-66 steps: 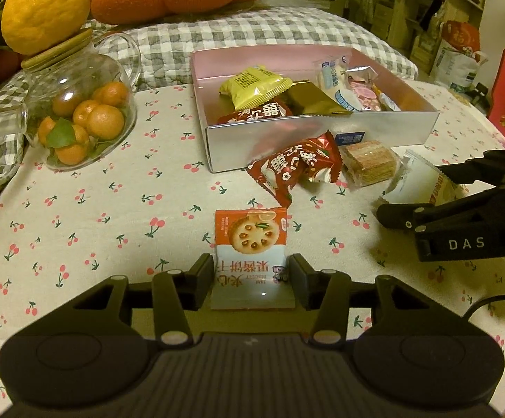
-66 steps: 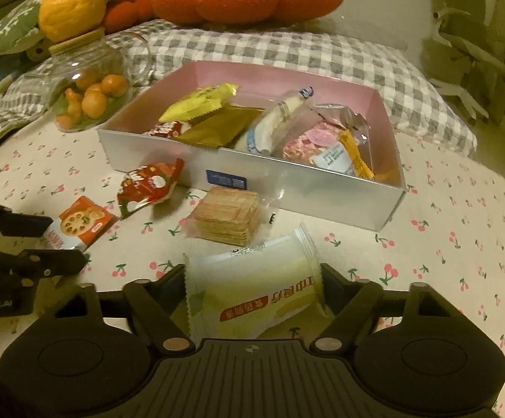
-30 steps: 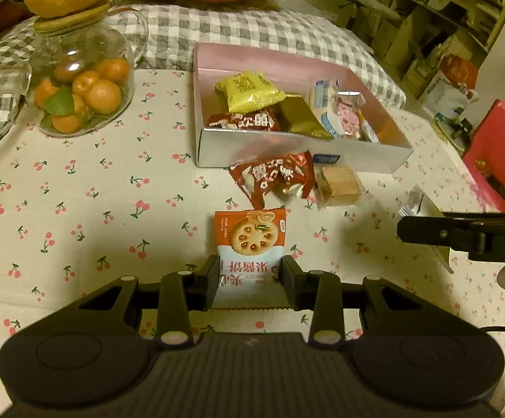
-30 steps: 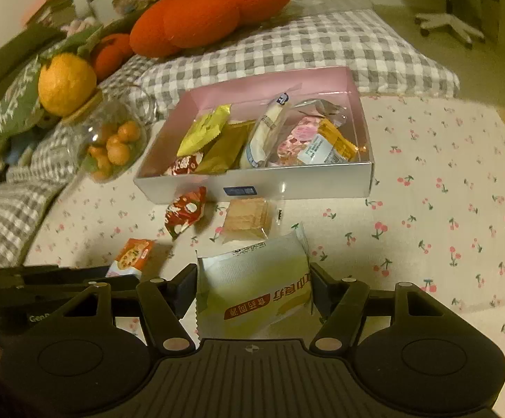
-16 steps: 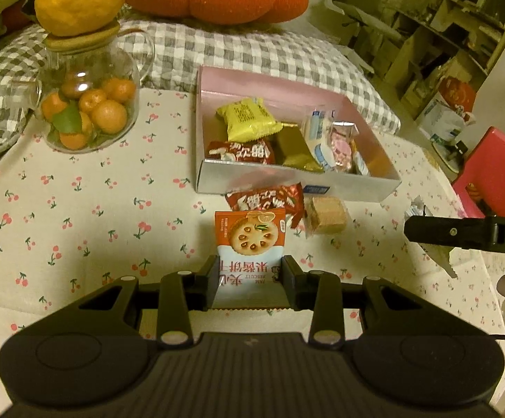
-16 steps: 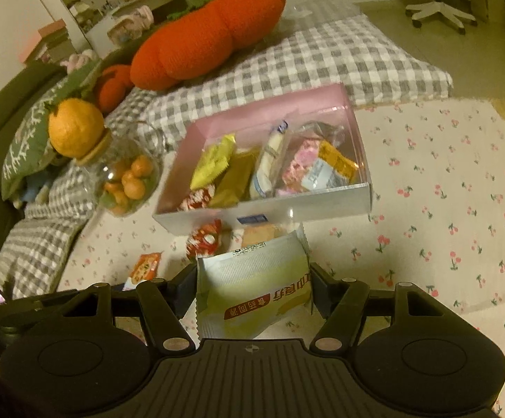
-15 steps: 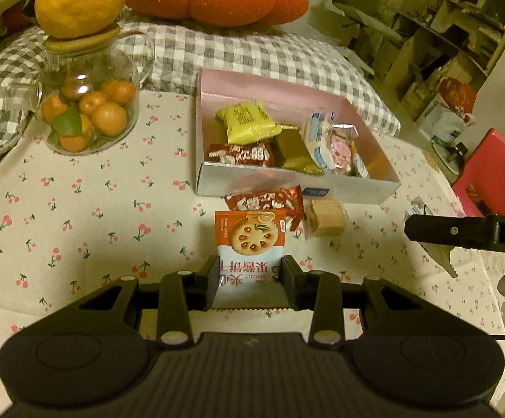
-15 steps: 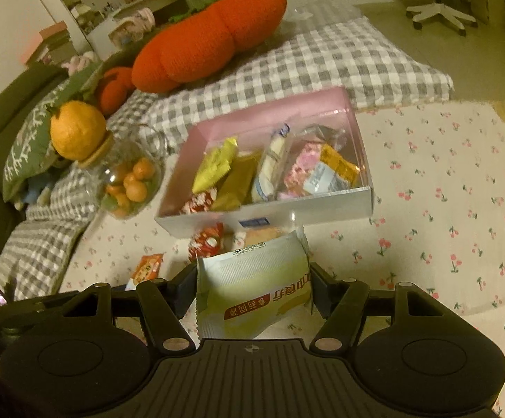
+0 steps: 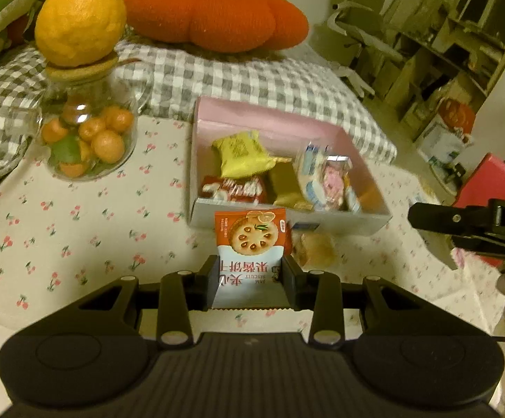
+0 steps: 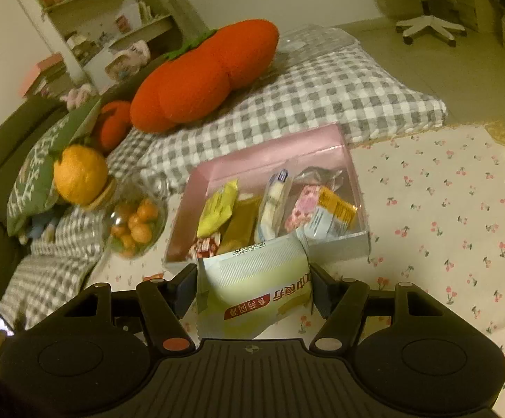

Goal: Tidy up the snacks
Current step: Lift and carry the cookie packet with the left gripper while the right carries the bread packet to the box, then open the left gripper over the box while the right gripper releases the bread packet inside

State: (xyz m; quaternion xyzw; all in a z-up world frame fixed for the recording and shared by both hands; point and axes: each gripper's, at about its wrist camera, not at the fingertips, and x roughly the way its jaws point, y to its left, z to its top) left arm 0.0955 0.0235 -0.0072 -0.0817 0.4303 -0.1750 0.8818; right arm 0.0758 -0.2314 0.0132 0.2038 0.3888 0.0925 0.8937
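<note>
My left gripper (image 9: 249,271) is shut on an orange and white biscuit packet (image 9: 249,244) and holds it in the air, just short of the pink snack box (image 9: 269,118). The box holds several wrapped snacks, among them a yellow packet (image 9: 240,153). My right gripper (image 10: 254,287) is shut on a pale yellow bread packet (image 10: 257,284) and holds it above the near wall of the same box (image 10: 342,244). The right gripper also shows at the right edge of the left wrist view (image 9: 468,223). A wafer packet (image 9: 316,252) lies on the cloth before the box.
A glass jar of small oranges (image 9: 88,136) with a big citrus fruit (image 9: 80,14) on its lid stands left of the box. An orange plush cushion (image 9: 214,12) and a checked blanket (image 9: 252,76) lie behind. A cherry-print cloth (image 9: 78,230) covers the table.
Both grippers have risen and moved toward the box, each with its packet. The box now sits closer under both packets.
</note>
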